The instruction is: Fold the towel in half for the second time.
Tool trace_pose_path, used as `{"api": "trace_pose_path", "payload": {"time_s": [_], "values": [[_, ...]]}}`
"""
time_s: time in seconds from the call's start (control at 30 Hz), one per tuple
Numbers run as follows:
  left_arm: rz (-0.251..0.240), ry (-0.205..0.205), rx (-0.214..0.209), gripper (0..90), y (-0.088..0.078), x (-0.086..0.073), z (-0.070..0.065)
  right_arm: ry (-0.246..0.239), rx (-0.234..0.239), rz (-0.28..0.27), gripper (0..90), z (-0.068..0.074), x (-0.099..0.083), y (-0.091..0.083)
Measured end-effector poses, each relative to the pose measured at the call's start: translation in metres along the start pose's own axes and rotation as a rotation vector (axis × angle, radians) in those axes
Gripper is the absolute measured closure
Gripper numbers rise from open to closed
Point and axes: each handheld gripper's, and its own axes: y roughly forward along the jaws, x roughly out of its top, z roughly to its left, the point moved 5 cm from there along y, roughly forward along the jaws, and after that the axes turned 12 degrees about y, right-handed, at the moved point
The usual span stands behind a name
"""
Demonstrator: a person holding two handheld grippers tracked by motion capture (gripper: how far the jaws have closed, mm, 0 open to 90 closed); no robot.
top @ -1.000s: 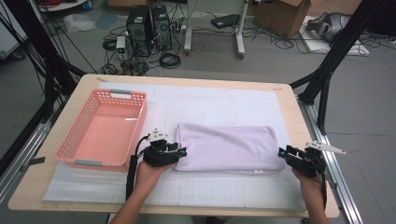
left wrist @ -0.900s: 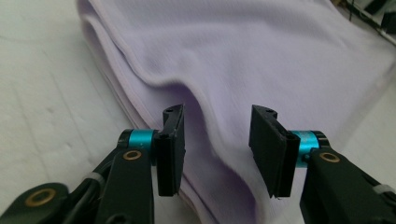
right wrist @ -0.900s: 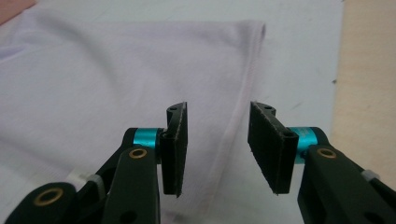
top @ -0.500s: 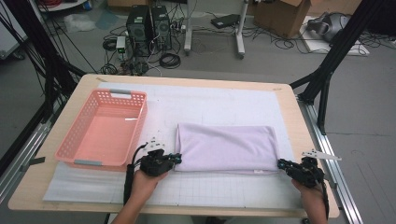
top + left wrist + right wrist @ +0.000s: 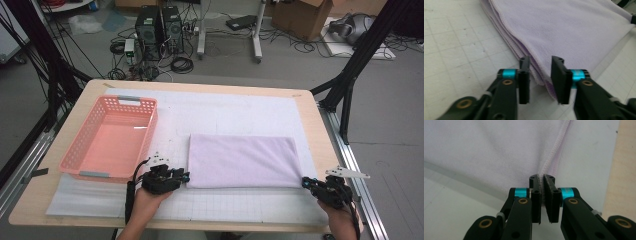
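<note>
Your right tool [image 5: 542, 195] is clamped on the near right corner of the folded towel [image 5: 242, 160], your left tool [image 5: 540, 80] has just been opening with jaws apart straddling the near left corner, towel's long axis running across the table [image 5: 310, 107] between them.

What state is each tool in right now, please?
Left tool: jaws just reopened, open around the towel corner, not gripping.
Right tool: shut on the towel's corner.
</note>
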Motion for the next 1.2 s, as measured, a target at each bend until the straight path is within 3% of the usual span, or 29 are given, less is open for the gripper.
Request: {"api": "trace_pose_path", "payload": {"time_s": [0.07, 0.1, 0.23, 0.33, 0.43, 0.67, 0.73, 0.8, 0.9, 0.93, 1.0, 1.07, 1.2], "values": [[-0.014, -0.001, 0.008, 57.4, 0.001, 0.004, -0.001, 0.023, 0.032, 0.006, 79.9, -0.001, -0.002, -0.001], [-0.021, -0.007, 0.010, 55.8, 0.002, 0.005, 0.000, 0.022, 0.025, -0.004, 70.2, -0.001, -0.001, -0.001], [-0.018, -0.019, 0.021, 56.9, 0.009, 0.008, 0.002, 0.031, 0.013, -0.071, 64.0, -0.002, 0.005, -0.006], [0.006, 0.013, 0.037, 65.2, 0.020, 0.009, 0.002, 0.037, 0.010, -0.085, 63.2, -0.003, 0.005, -0.006], [0.004, 0.056, 0.093, 86.7, 0.022, 0.009, 0.002, 0.037, 0.007, -0.074, 63.2, -0.003, 0.004, -0.003], [-0.019, 0.015, 0.139, 88.0, 0.006, 0.009, 0.015, 0.045, 0.024, -0.081, 60.5, 0.003, 0.006, 0.003], [-0.021, 0.004, 0.134, 87.9, 0.005, 0.009, 0.016, 0.037, 0.024, -0.067, 59.6, 0.007, 0.005, 0.009], [-0.011, 0.006, 0.103, 86.5, 0.008, 0.007, 0.013, 0.010, 0.011, -0.029, 63.6, 0.010, 0.001, 0.015], [0.001, -0.012, 0.064, 64.2, 0.012, 0.005, 0.010, -0.015, 0.006, 0.010, 83.7, 0.011, -0.001, 0.015], [0.002, -0.019, 0.052, 58.2, 0.012, 0.005, 0.009, -0.040, -0.014, 0.010, 84.7, 0.011, 0.000, 0.013], [-0.003, -0.017, 0.023, 53.6, 0.010, 0.004, 0.005, -0.075, -0.074, -0.003, 84.7, 0.008, 0.000, 0.007], [0.000, -0.008, 0.012, 52.3, 0.008, 0.003, 0.001, -0.039, -0.062, -0.011, 82.6, 0.004, 0.000, 0.006], [0.018, -0.013, -0.023, 53.1, 0.008, 0.001, -0.004, -0.019, -0.078, -0.020, 68.3, 0.000, 0.000, 0.005]]}}
